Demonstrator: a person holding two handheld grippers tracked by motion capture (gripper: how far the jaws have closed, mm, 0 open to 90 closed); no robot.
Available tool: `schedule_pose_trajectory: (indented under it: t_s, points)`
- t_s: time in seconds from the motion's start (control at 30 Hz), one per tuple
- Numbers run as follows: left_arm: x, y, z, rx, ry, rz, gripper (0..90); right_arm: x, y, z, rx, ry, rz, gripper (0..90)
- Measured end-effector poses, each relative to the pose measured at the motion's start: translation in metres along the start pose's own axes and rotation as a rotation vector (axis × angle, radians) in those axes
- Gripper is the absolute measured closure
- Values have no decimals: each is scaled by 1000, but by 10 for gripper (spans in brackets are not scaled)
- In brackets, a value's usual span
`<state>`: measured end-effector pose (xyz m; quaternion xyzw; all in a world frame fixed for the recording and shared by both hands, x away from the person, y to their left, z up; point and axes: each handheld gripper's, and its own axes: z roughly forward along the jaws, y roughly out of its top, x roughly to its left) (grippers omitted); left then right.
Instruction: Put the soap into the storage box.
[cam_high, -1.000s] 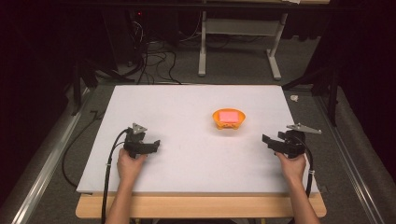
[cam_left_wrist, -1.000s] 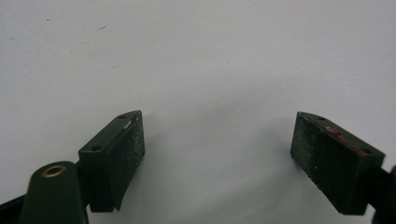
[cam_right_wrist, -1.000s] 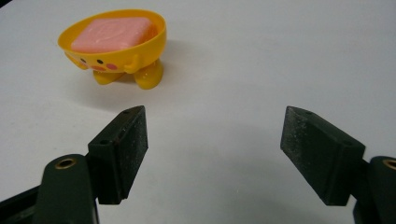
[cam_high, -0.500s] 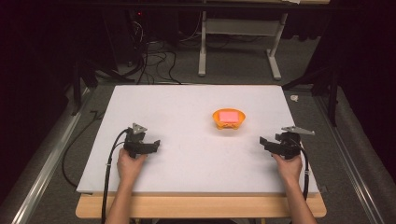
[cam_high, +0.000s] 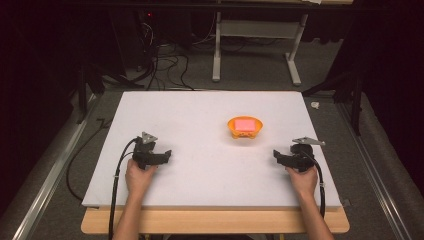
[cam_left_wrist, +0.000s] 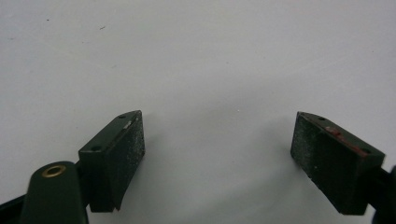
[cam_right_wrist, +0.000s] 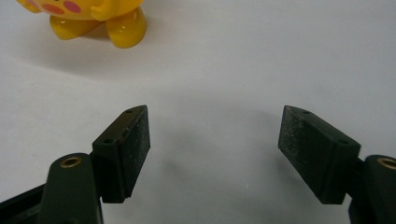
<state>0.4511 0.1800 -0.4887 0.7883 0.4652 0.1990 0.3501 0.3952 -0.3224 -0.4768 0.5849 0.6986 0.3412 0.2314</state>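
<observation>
Right gripper (cam_right_wrist: 215, 130) jaws spread wide over white table (cam_right_wrist: 261, 56), yellow bowl (cam_right_wrist: 88, 18) at upper left, apart from jaws.

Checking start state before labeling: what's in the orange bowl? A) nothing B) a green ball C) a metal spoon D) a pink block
D: in the high view, the orange bowl on the white table holds a flat pink block; both tools, left and right, sit open and apart from it.
</observation>
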Motion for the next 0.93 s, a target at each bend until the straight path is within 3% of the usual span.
schedule_pose_trajectory:
  t_s: [0.33,0.47,0.93]
  points:
    - [0,0,0,-1,0,0,181,8,-1,5,18,-38,-65,257]
    - [0,0,0,0,1,0,181,12,-1,8,48,-52,-101,253]
    - [0,0,0,0,2,1,180,11,-1,8,51,-44,-91,250]
